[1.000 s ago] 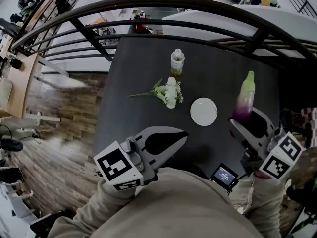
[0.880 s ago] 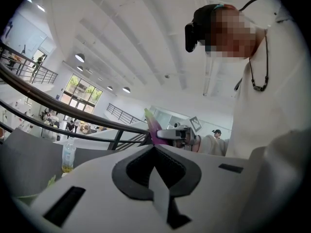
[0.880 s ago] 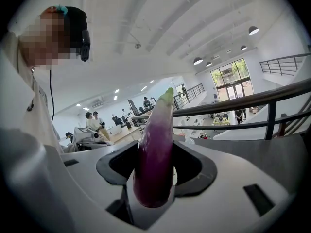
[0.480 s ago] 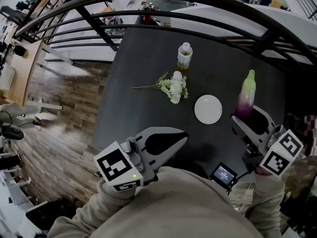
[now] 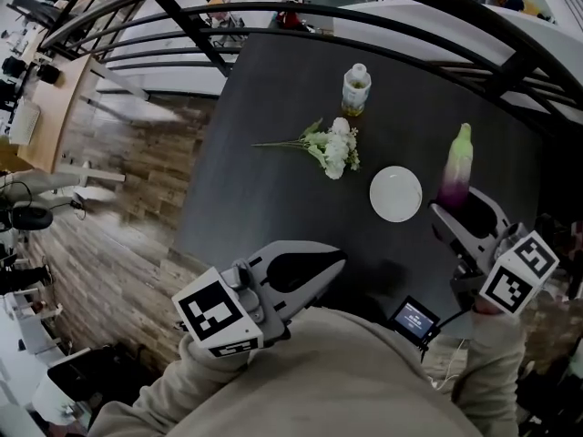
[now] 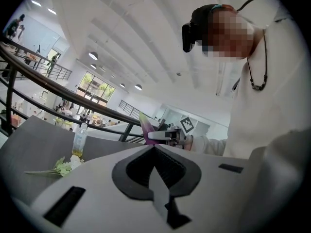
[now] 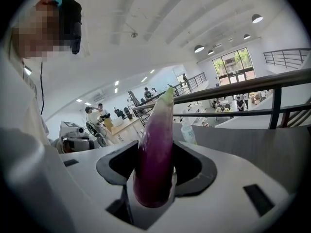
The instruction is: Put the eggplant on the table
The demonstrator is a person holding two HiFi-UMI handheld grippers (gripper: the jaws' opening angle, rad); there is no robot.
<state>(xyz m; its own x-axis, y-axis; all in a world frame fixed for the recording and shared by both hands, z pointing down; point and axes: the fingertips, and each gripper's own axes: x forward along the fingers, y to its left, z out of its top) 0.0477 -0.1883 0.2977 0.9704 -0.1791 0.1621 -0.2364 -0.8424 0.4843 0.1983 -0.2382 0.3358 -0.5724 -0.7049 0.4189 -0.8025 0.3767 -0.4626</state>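
Note:
The eggplant [image 5: 456, 167], purple with a pale green tip, stands upright above the dark table [image 5: 264, 180], just right of the white plate [image 5: 396, 194]. My right gripper [image 5: 458, 204] is shut on its purple lower end. In the right gripper view the eggplant [image 7: 154, 154] fills the gap between both jaws, tip up. My left gripper [image 5: 339, 260] hangs at the table's near edge, jaws together and holding nothing. The left gripper view shows its jaw tips meeting [image 6: 154, 147], with the eggplant [image 6: 144, 125] far off behind them.
A bunch of white flowers [image 5: 332, 147] lies mid-table and a small bottle [image 5: 356, 89] stands behind it. A black railing [image 5: 364, 12] curves round the far side. A small screen device [image 5: 414, 319] sits by my body. Wooden floor lies to the left.
My right gripper has sunk toward the table with the eggplant, keeping its grip. The left gripper has dropped slightly. The head view has shifted, sliding the table up and right.

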